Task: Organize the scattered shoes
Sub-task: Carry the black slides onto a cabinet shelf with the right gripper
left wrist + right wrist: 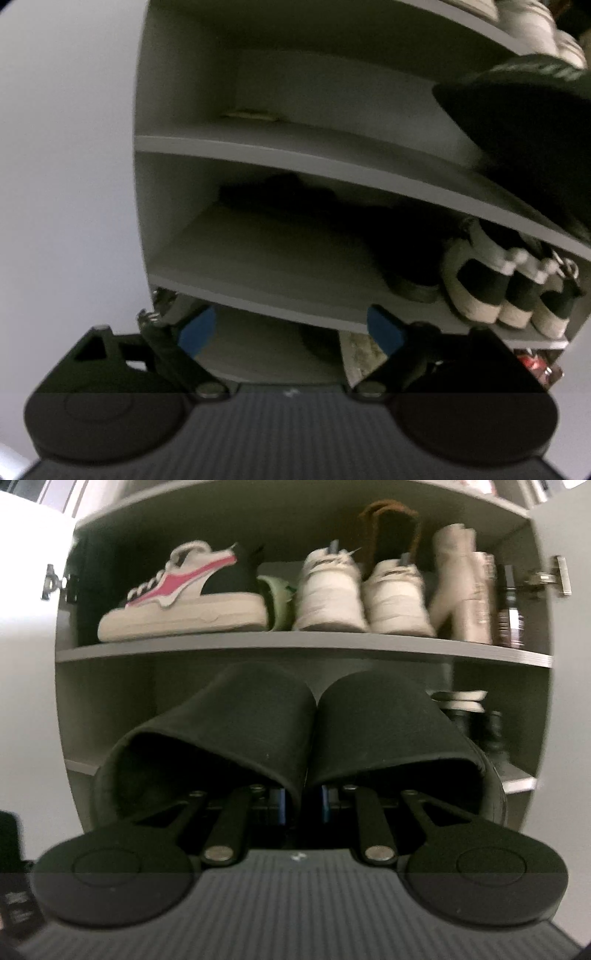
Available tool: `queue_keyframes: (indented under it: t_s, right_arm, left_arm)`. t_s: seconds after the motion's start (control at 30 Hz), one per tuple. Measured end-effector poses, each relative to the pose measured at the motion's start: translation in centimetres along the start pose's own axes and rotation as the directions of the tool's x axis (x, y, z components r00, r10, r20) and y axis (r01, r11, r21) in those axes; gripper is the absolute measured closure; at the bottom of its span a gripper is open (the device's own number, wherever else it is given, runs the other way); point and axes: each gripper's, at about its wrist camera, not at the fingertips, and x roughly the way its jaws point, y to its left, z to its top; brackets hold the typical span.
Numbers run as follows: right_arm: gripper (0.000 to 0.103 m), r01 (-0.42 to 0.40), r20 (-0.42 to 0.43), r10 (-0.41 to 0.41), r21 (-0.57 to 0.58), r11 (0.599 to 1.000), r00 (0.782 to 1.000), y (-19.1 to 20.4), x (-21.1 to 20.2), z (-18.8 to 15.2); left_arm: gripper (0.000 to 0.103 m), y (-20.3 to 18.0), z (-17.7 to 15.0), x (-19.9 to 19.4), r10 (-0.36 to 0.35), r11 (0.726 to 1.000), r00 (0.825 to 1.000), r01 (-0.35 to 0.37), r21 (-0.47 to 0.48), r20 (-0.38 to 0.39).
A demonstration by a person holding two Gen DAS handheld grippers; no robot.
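Note:
A pair of black slippers [258, 720] hangs in front of the grey shoe cabinet [295, 644], openings toward me. My right gripper [303, 805] is shut on them, its blue pads pinching the two inner side walls together, one finger inside each slipper. They are level with the middle shelf space. In the left wrist view the same black slippers [524, 140] show at the upper right, in front of a shelf edge [295, 151]. My left gripper [291, 328] is open with nothing between its blue pads [197, 330], low before the cabinet's lower shelves.
The upper shelf holds a white-and-pink sneaker [184, 598], a pair of white sneakers [332, 594], beige boots [461, 590] and a dark bottle [509, 616]. Black-and-white sneakers [509, 291] and dark shoes [280, 192] sit on a lower shelf. Open doors with hinges [550, 578] flank the cabinet.

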Motion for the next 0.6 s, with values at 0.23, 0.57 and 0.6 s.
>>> queue_keyframes:
  t_s: [0.23, 0.57, 0.6]
  right_arm:
    - [0.083, -0.009, 0.008, 0.009, -0.015, 1.000, 1.000, 1.4, 6.8, 1.0]
    - [0.083, 0.052, -0.051, -0.055, -0.054, 0.997, 0.997, 2.3, 14.9, 0.9]
    - [0.083, 0.058, -0.052, -0.060, -0.047, 0.997, 0.997, 2.1, 15.5, 0.9]
  left_arm:
    - [0.011, 1.8, 0.7, -0.2, 0.019, 0.999, 1.000, -0.018, -0.029, 0.009]
    - [0.011, 3.1, 1.3, 0.5, 0.024, 0.997, 1.000, -0.025, -0.077, -0.013]
    - [0.011, 3.2, 1.3, 0.5, 0.021, 0.996, 1.000, -0.023, -0.080, -0.019]
